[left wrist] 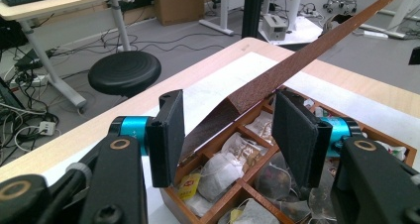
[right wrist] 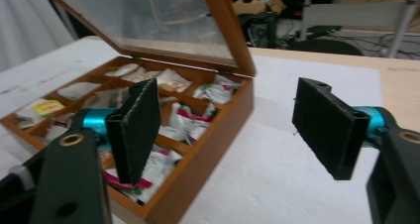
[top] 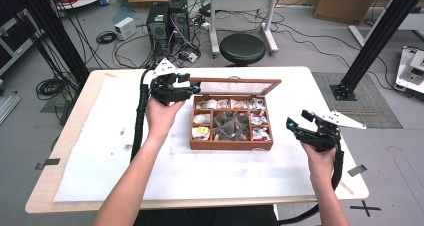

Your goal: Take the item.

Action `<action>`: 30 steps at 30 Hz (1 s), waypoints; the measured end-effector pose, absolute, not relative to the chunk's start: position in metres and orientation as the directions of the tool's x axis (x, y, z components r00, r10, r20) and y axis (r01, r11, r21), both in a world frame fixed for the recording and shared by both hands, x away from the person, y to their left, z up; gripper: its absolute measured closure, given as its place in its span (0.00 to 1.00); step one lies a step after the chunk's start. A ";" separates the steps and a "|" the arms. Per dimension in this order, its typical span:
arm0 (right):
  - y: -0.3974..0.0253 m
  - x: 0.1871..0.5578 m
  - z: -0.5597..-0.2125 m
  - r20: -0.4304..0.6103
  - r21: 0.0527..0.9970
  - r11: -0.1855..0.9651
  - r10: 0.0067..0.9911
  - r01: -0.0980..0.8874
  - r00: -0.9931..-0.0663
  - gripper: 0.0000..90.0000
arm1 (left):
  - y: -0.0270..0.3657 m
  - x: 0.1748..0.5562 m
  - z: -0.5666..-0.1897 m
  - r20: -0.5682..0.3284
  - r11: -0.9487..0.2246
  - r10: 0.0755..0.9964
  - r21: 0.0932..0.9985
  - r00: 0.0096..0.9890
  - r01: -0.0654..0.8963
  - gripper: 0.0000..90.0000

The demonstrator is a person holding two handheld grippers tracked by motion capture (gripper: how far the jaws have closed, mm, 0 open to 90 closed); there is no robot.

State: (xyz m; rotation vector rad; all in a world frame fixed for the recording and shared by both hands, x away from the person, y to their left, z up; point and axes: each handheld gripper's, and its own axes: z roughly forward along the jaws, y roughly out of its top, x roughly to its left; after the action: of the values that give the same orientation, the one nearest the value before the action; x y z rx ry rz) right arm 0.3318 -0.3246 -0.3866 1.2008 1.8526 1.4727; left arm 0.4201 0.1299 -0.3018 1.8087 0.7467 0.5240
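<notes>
Wooden tea box (top: 231, 145) on white table cover, lid (left wrist: 297, 65) raised, its edge between left gripper (left wrist: 228, 130) fingers, spread, not touching, right gripper (right wrist: 237, 130) wide apart, empty, beside box wall.

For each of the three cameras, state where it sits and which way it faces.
High view: above the person's side, looking forward and down on the table; both forearms, left gripper and right gripper show.
Left gripper view: rides the left gripper, facing the wooden tea box and its lid edge.
Right gripper view: rides the right gripper, facing the box's side.
All three share the box.
</notes>
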 end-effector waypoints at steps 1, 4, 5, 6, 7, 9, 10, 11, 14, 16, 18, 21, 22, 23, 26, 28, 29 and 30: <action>-0.323 0.334 -0.386 0.151 0.941 0.036 0.845 0.336 -0.513 0.34 | 0.130 0.420 -0.302 0.004 -0.246 0.706 0.939 0.708 0.240 0.52; -0.315 0.339 -0.384 0.131 0.942 0.070 0.825 0.328 -0.550 0.39 | 0.130 0.420 -0.301 0.005 -0.248 0.706 0.938 0.708 0.242 0.52; -0.312 0.340 -0.384 0.124 0.942 0.082 0.816 0.326 -0.565 0.40 | 0.130 0.420 -0.302 0.004 -0.248 0.706 0.938 0.708 0.241 0.52; -0.309 0.342 -0.384 0.120 0.941 0.093 0.808 0.326 -0.576 0.41 | 0.130 0.420 -0.301 0.004 -0.248 0.707 0.938 0.708 0.242 0.52; -0.306 0.344 -0.384 0.111 0.937 0.111 0.803 0.331 -0.585 0.42 | 0.130 0.420 -0.301 0.004 -0.247 0.707 0.938 0.707 0.242 0.52; -0.300 0.349 -0.384 0.101 0.930 0.141 0.790 0.340 -0.605 0.45 | 0.130 0.420 -0.301 0.007 -0.251 0.707 0.938 0.707 0.241 0.52; -0.298 0.351 -0.384 0.105 0.927 0.148 0.782 0.346 -0.615 0.48 | 0.130 0.420 -0.301 0.007 -0.249 0.708 0.938 0.706 0.241 0.52; -0.295 0.353 -0.384 0.108 0.925 0.152 0.775 0.349 -0.623 0.52 | 0.129 0.420 -0.301 0.005 -0.250 0.708 0.937 0.706 0.243 0.52; -0.288 0.358 -0.383 0.102 0.927 0.164 0.755 0.337 -0.648 0.54 | 0.129 0.421 -0.299 0.009 -0.256 0.710 0.935 0.704 0.246 0.52; -0.283 0.361 -0.382 0.072 0.932 0.187 0.745 0.311 -0.663 0.55 | 0.128 0.421 -0.298 0.010 -0.256 0.709 0.935 0.705 0.244 0.52; -0.277 0.364 -0.381 0.054 0.933 0.203 0.739 0.298 -0.672 0.55 | 0.127 0.421 -0.298 0.010 -0.256 0.708 0.936 0.707 0.244 0.52; -0.270 0.370 -0.382 0.067 0.918 0.229 0.716 0.325 -0.695 0.55 | 0.125 0.421 -0.297 0.006 -0.251 0.706 0.937 0.709 0.242 0.52; -0.267 0.371 -0.383 0.057 0.912 0.249 0.712 0.327 -0.700 0.55 | 0.125 0.421 -0.297 0.007 -0.253 0.706 0.937 0.708 0.243 0.52; -0.265 0.373 -0.383 0.061 0.903 0.262 0.707 0.341 -0.705 0.54 | 0.125 0.421 -0.297 0.006 -0.252 0.706 0.937 0.708 0.244 0.52; -0.258 0.381 -0.384 0.124 0.870 0.272 0.686 0.411 -0.717 0.47 | 0.124 0.423 -0.297 0.001 -0.248 0.705 0.937 0.710 0.245 0.52; -0.252 0.387 -0.383 0.131 0.861 0.291 0.666 0.418 -0.734 0.44 | 0.125 0.423 -0.297 0.001 -0.249 0.704 0.937 0.710 0.246 0.52; -0.249 0.388 -0.382 0.131 0.856 0.303 0.656 0.418 -0.744 0.44 | 0.124 0.424 -0.297 0.001 -0.248 0.705 0.937 0.709 0.246 0.52; -0.246 0.390 -0.382 0.123 0.858 0.314 0.643 0.407 -0.756 0.44 | 0.124 0.424 -0.297 0.001 -0.247 0.706 0.937 0.708 0.246 0.52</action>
State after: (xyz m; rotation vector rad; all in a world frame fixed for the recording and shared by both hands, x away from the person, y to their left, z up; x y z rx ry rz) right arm 0.3896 -0.2458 -0.3822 0.9568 2.3396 1.4175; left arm 0.4236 0.1242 -0.2967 1.8140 0.7492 0.5215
